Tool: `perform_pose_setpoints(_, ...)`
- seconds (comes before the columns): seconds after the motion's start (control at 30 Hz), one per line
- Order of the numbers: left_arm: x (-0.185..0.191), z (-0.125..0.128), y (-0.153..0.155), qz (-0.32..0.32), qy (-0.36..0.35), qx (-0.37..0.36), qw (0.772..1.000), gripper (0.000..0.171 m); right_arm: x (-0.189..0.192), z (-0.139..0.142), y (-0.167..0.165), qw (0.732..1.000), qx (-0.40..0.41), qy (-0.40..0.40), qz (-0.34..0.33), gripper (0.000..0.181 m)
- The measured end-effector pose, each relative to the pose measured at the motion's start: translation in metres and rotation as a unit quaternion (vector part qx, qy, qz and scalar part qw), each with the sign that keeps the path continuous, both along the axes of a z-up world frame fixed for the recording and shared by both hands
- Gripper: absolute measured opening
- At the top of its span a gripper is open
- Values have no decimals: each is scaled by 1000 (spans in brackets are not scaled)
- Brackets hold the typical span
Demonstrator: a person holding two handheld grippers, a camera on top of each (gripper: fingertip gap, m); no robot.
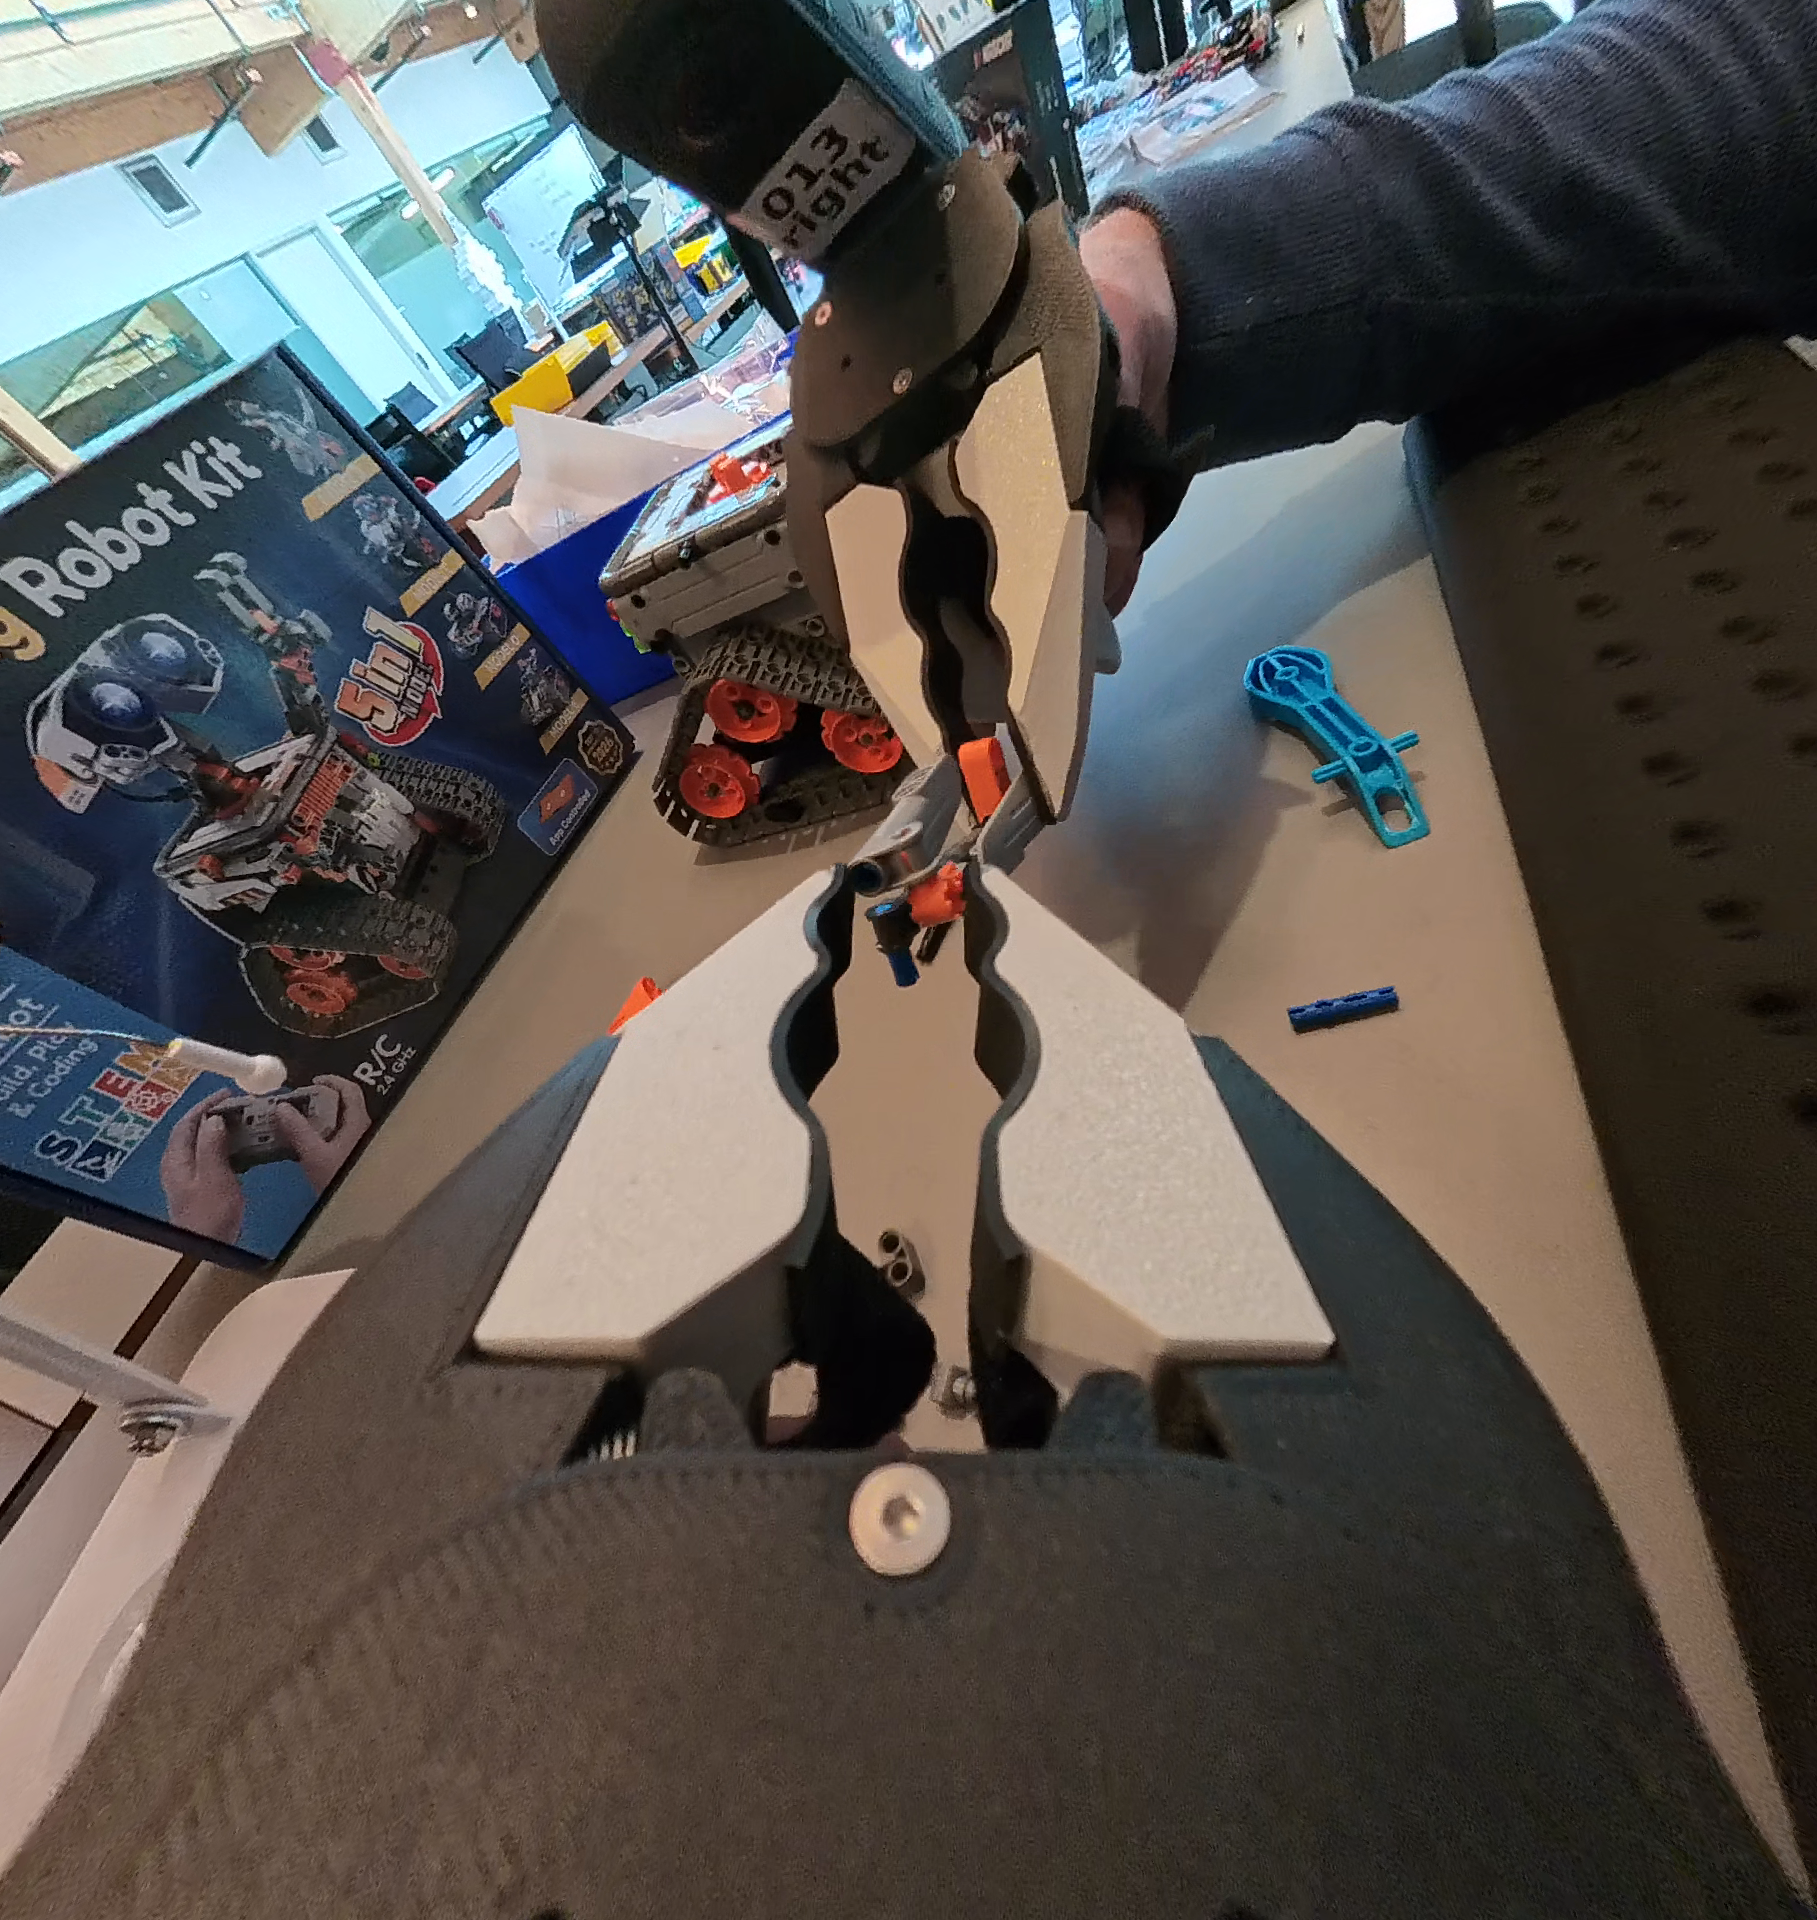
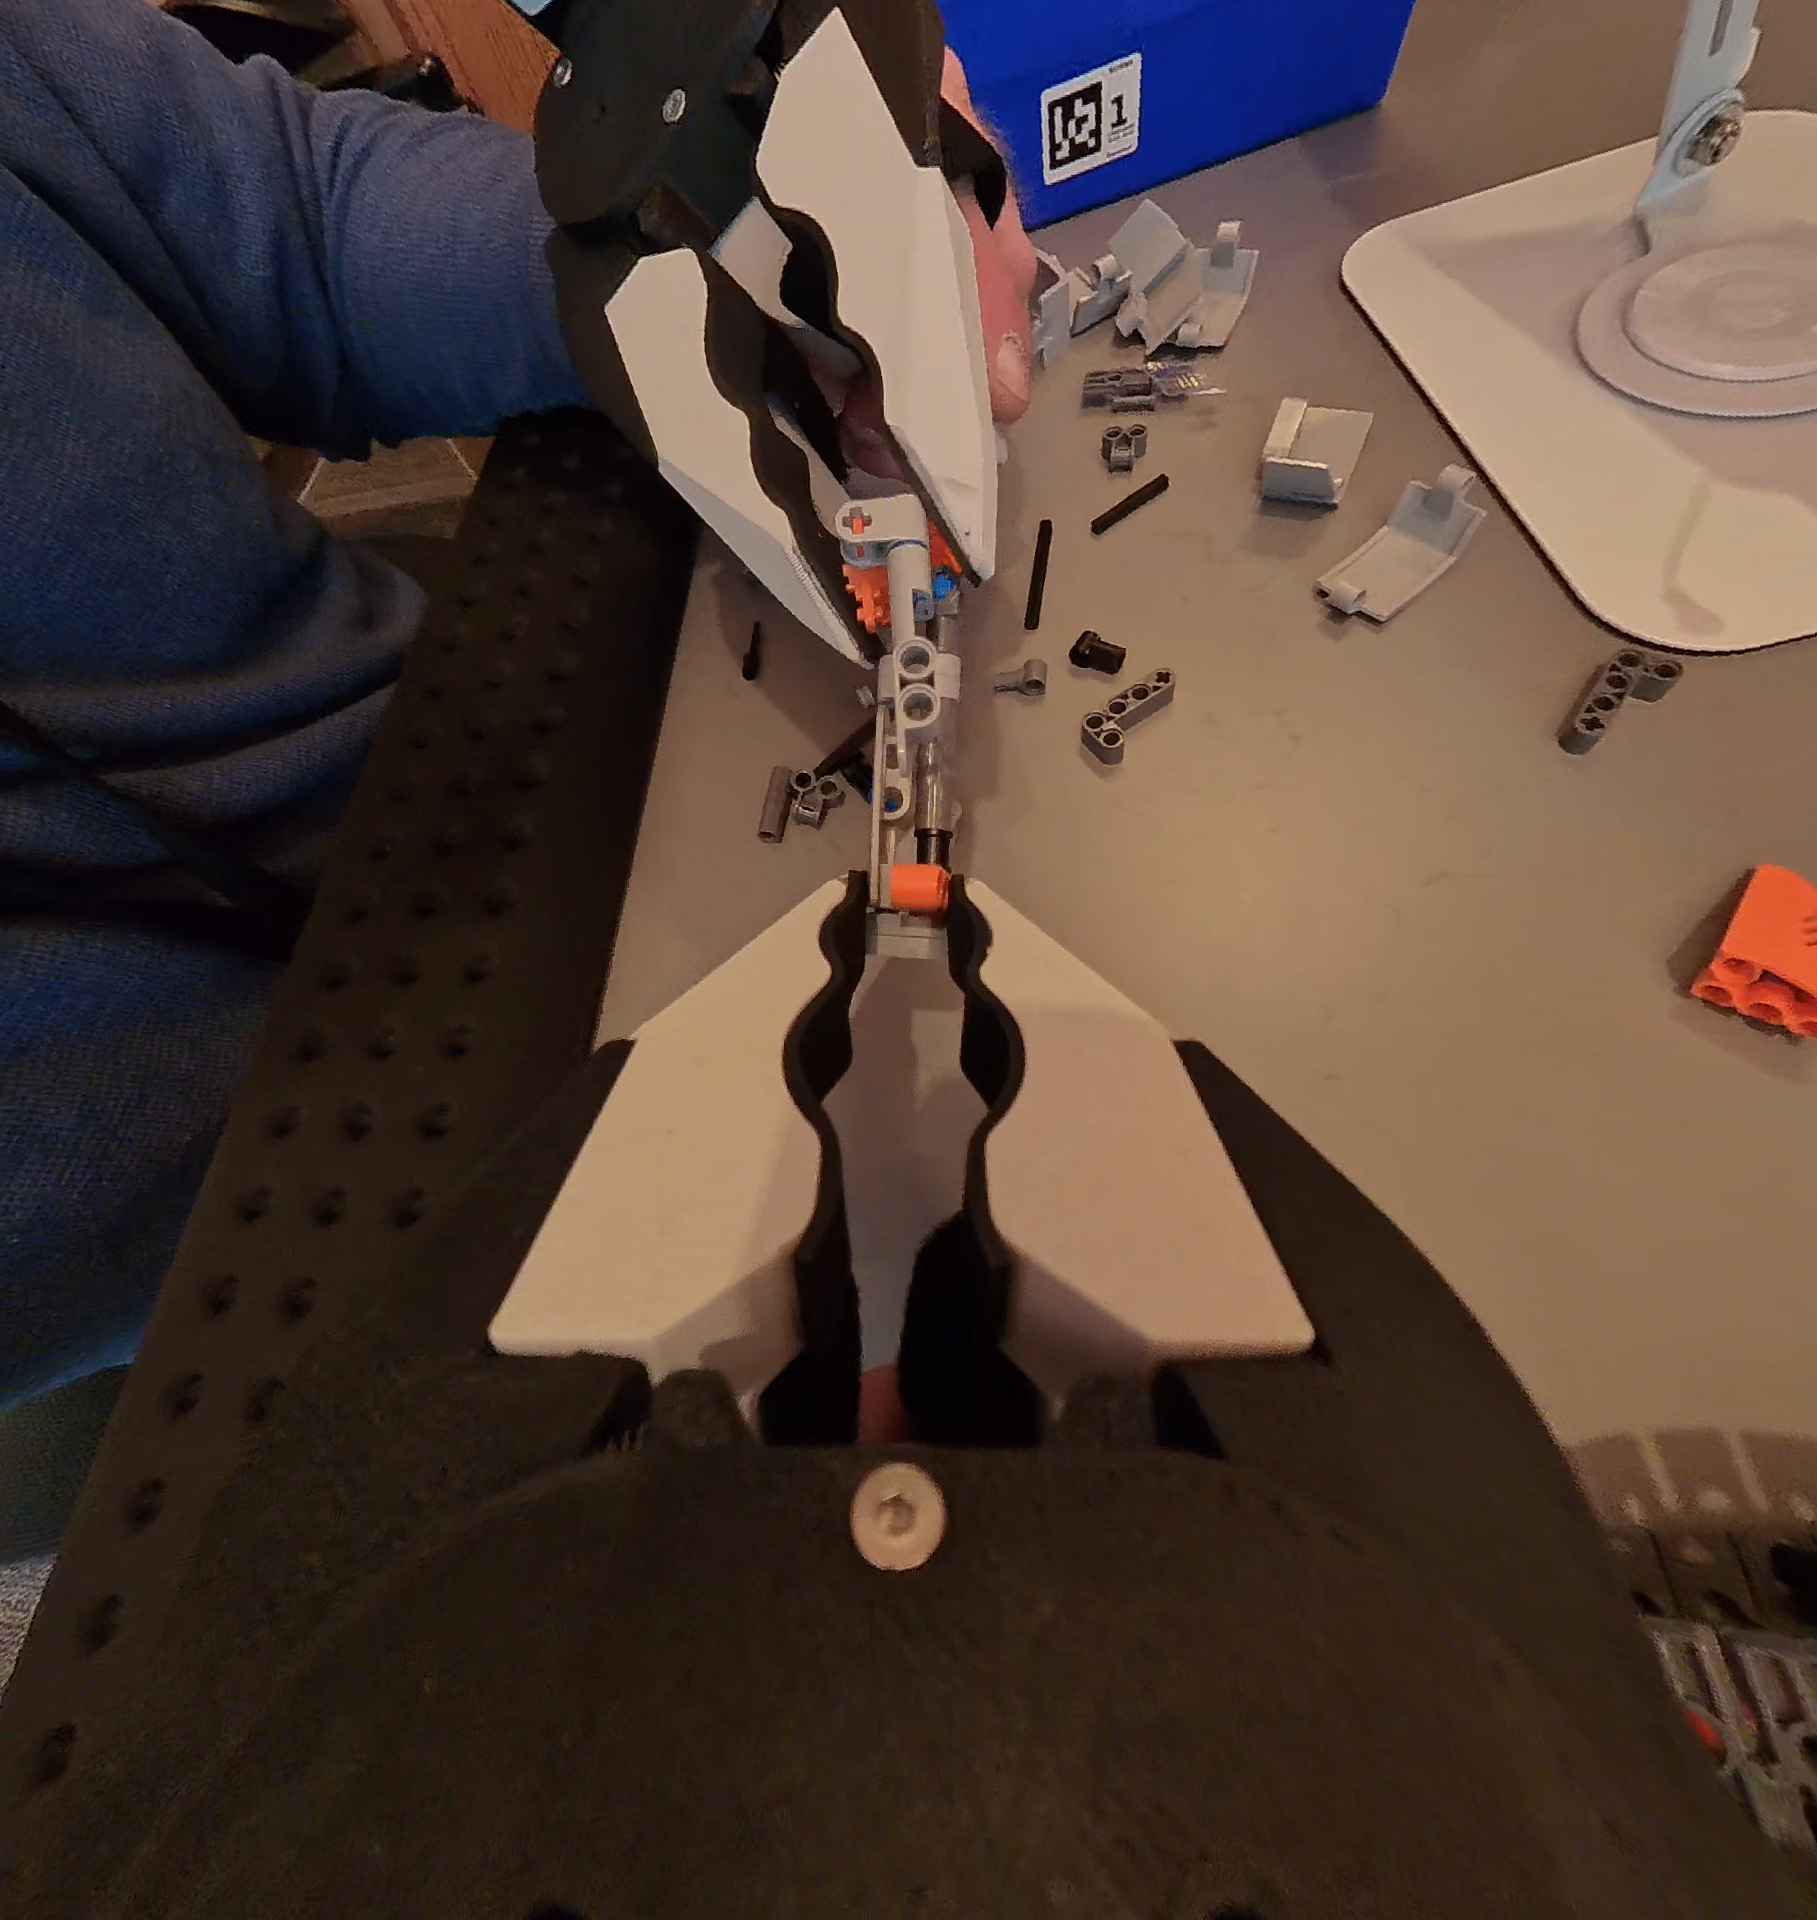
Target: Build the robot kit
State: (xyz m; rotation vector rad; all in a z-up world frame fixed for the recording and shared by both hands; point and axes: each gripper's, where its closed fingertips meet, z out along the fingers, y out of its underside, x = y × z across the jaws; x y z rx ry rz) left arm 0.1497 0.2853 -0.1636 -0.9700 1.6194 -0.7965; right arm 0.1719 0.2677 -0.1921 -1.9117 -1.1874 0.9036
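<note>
Both grippers hold one small brick-built assembly (image 2: pixel 909 727) of grey beams, orange connectors and blue pins, above the grey table (image 2: pixel 1299 831). My left gripper (image 1: pixel 904 883) is shut on the end with an orange gear (image 1: pixel 935 896) and a blue pin (image 1: pixel 899 940). It appears again in the right wrist view (image 2: pixel 909 582) at upper left. My right gripper (image 2: pixel 909 896) is shut on the other end, at an orange bush (image 2: pixel 919 888). It shows in the left wrist view (image 1: pixel 997 790), coming down from above, held by a hand in a dark blue sleeve.
A tracked robot model (image 1: pixel 769 665) with orange wheels, a kit box (image 1: pixel 260 779) and a blue bin (image 1: pixel 571 613) stand behind. A blue tool (image 1: pixel 1335 732) and blue plate (image 1: pixel 1342 1008) lie right. Loose grey beams (image 2: pixel 1127 712), panels (image 2: pixel 1403 556), an orange shell (image 2: pixel 1782 956) and a white stand base (image 2: pixel 1610 416) are nearby. One gripper's finger ends stand about 5 centimeters off the other's. The right tips stand about 15 centimeters off the tracked robot model (image 1: pixel 769 665).
</note>
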Motion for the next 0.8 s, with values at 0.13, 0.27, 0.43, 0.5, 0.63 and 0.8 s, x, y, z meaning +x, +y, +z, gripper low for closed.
perform_pose_setpoints(0.13, 0, 1, -3, -11, -2, -20, 1000, 20, 0, 2, -2, 1000, 13, -4, 7, 12)
perform_pose_setpoints(0.27, 1, -3, -3, -16, 10, -51, 999, 20, 1, 1, -3, 1000, 15, -9, 10, 12)
perform_pose_setpoints(0.43, 3, -31, -1, -13, 77, -71, 994, 21, 11, -18, -2, 999, -1, -47, 3, 12)
perform_pose_setpoints(0.5, 5, -38, 0, -10, 91, -74, 993, 21, 14, -26, -2, 998, -12, -60, 2, 12)
perform_pose_setpoints(0.63, 10, -51, 0, -12, 130, -62, 990, 21, 18, -40, -2, 996, -22, -90, 0, 12)
perform_pose_setpoints(0.8, 14, -74, -2, -20, 190, 5, 982, 21, 23, -52, -3, 992, -23, -125, -1, 13)
